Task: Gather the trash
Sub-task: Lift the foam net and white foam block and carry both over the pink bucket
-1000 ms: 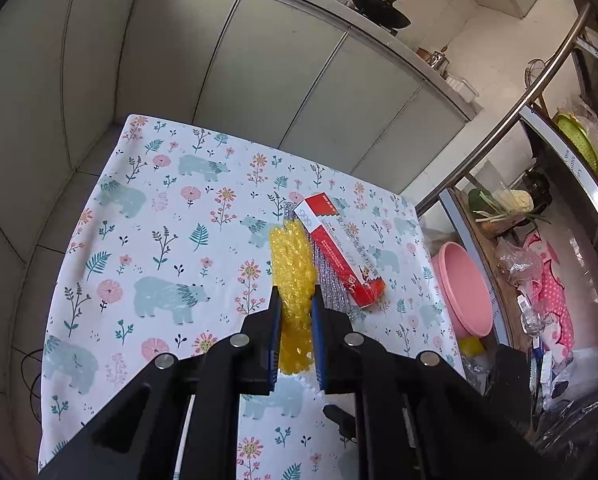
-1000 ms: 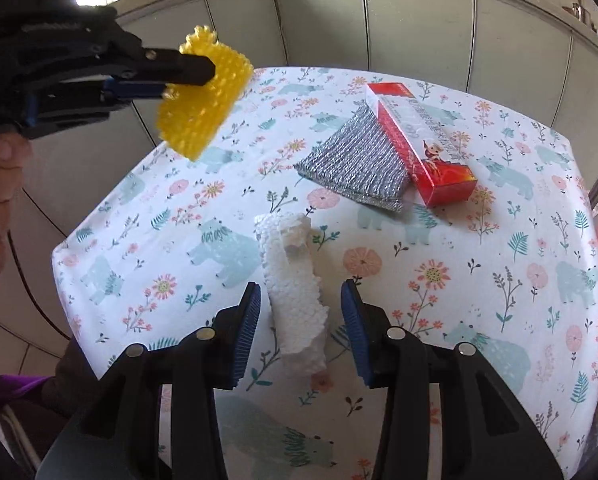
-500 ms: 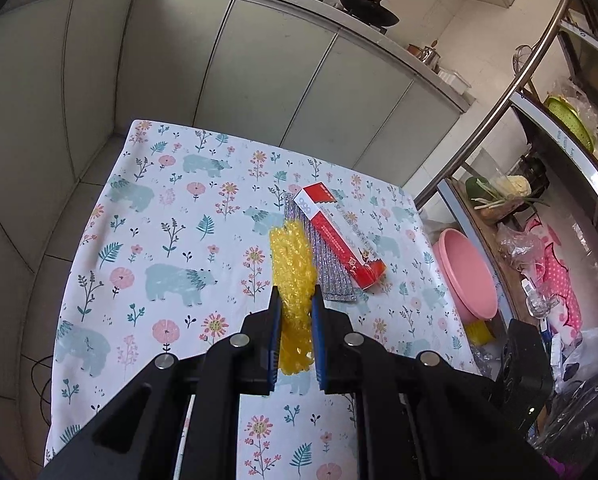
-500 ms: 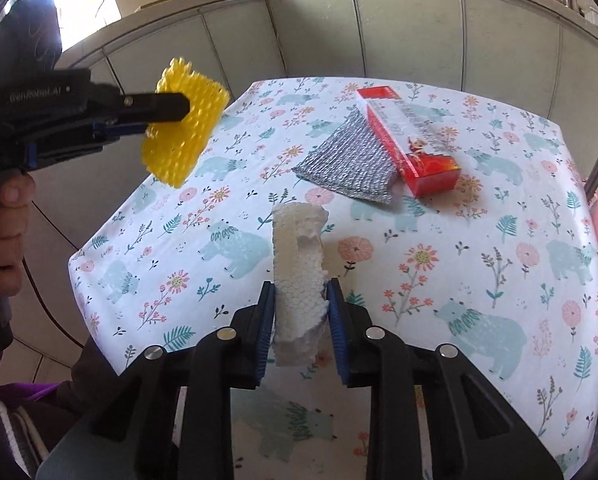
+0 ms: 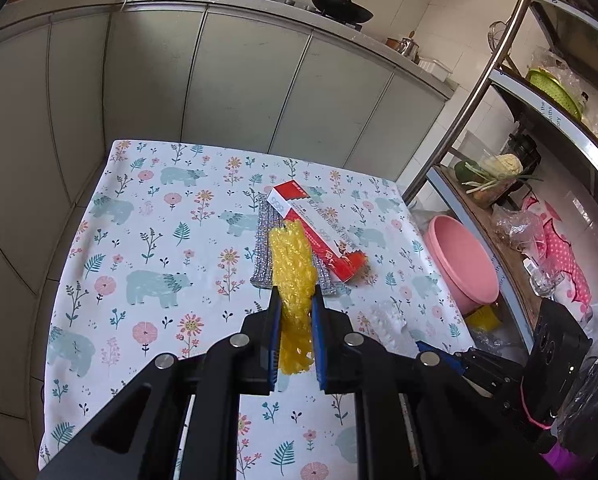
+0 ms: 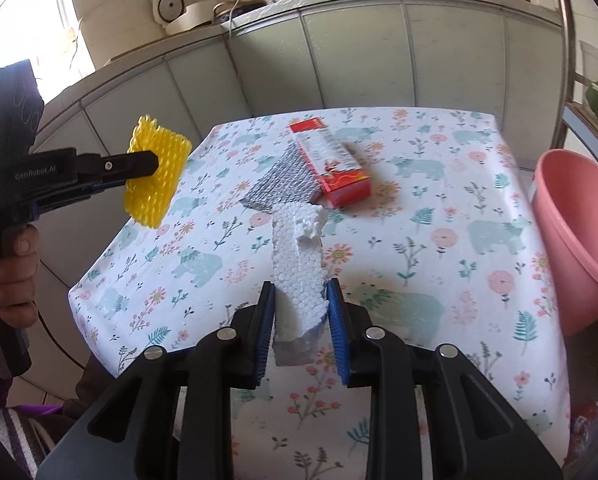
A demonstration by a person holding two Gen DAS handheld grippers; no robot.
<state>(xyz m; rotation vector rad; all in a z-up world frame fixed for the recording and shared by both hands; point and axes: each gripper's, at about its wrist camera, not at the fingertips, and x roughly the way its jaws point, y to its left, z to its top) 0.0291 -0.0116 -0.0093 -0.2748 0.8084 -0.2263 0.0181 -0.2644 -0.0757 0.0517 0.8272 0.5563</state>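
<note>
My left gripper (image 5: pixel 293 304) is shut on a yellow foam net (image 5: pixel 292 270) and holds it in the air above the table; the net also shows in the right wrist view (image 6: pixel 155 178). My right gripper (image 6: pixel 301 298) is shut on a white foam piece (image 6: pixel 299 256) and holds it lifted off the table. A red carton (image 5: pixel 319 232) lies on a silver mesh pad (image 5: pixel 261 236) at the far middle of the flowered tablecloth (image 5: pixel 147 240); both show in the right wrist view, the carton (image 6: pixel 331 164) and the pad (image 6: pixel 283 188).
A pink basin (image 6: pixel 575 240) stands beside the table's right edge, also seen from the left wrist (image 5: pixel 461 264). A metal shelf rack (image 5: pixel 511 184) with bags and vegetables stands to the right. Grey cabinets (image 5: pixel 239 92) run behind the table.
My right gripper closed on the white foam piece and lifted it off the table. My left gripper rose and pulled back with the yellow net.
</note>
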